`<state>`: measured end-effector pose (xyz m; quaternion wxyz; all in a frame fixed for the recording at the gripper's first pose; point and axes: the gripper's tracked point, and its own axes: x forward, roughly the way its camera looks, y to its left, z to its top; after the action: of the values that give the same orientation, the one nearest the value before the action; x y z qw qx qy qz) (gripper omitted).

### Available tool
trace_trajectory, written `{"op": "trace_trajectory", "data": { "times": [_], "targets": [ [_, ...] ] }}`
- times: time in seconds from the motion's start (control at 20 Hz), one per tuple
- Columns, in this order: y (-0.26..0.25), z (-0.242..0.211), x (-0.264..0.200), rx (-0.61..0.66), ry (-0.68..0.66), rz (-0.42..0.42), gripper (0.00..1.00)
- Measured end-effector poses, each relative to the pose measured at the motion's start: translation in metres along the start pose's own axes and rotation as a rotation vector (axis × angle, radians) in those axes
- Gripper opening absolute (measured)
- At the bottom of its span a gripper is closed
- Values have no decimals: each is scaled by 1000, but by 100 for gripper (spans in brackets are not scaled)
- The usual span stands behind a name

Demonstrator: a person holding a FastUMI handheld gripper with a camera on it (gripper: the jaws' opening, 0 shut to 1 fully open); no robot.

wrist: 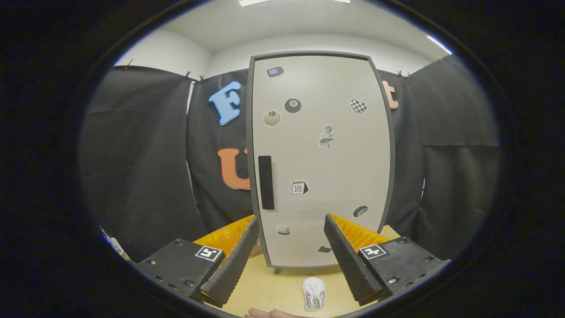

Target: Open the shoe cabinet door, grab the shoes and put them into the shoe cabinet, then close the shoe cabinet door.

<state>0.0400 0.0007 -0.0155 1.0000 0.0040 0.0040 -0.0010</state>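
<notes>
Low in the frame the gripper (287,260) stands with its jaws spread wide and holding nothing. Between them, near the bottom centre, a small white shoe (313,293) lies on the pale tabletop (265,287), just in front of the shoe cabinet (320,159). The cabinet fills the middle of the frame, its door closed, with a dark vertical handle (266,182) near the left edge. This looks like the first step: opening the door. The next move calls for bringing the jaws up and left to the handle and closing on it.
</notes>
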Motion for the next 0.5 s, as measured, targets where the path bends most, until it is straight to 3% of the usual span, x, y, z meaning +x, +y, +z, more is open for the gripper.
{"op": "trace_trajectory", "data": {
  "times": [0.5],
  "targets": [
    [49,15,121,-57,-71,112,98]
  ]
}}
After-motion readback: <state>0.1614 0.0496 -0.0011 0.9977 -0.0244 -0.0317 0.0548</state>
